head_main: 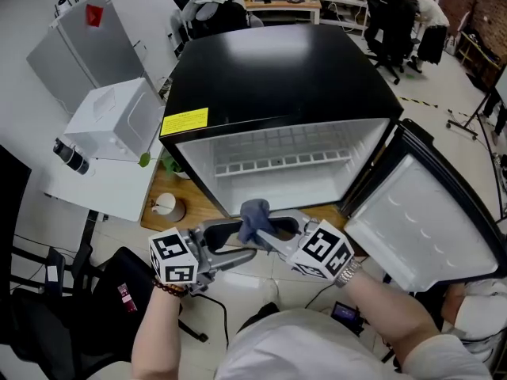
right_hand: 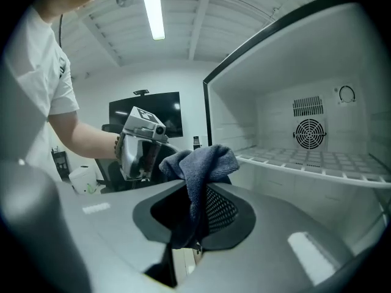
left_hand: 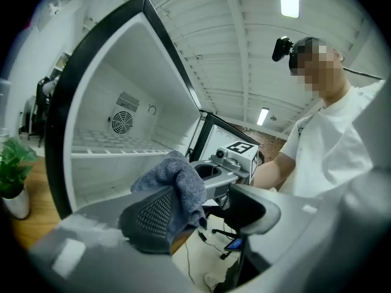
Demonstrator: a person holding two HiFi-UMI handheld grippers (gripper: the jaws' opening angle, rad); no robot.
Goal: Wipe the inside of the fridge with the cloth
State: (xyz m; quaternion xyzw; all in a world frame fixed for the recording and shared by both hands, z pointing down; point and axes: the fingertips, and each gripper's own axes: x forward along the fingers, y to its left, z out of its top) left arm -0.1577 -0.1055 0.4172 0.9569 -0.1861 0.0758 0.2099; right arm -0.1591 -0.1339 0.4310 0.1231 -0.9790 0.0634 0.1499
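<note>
Right claw [right_hand: 192, 209] is clenched hard on the grey-blue terry cloth [right_hand: 201, 160]. Its pads pinch the fabric through the middle, with a bunched tuft standing above the tips and a short tail hanging below. Left claw [left_hand: 204, 215] is spread wide and released. The cloth [left_hand: 174, 176] brushes one of its mesh pads, but nothing squeezes it there, so the grip is the right hand's alone.

In the head view the two meet at lower centre, the right claw [head_main: 265, 229] reaching in from the lower right and the left claw [head_main: 238, 240] from the lower left. The cloth [head_main: 253, 216] sits between them, just outside the mouth of the black compact fridge with a white lining [head_main: 277, 77].

What matters next is that the cavity lies straight up-frame from the cloth. Its white floor is nearest, and the white wire shelf [head_main: 277, 163] sits deeper in. The open fridge door [head_main: 420, 220] is swung off to the right edge, clear of that line. The tuft already faces the opening, so I'd judge a straight push forward brings it onto the lining. The right claw holds it and is the one to go in, and the left only needs to stay out of the way.
</note>
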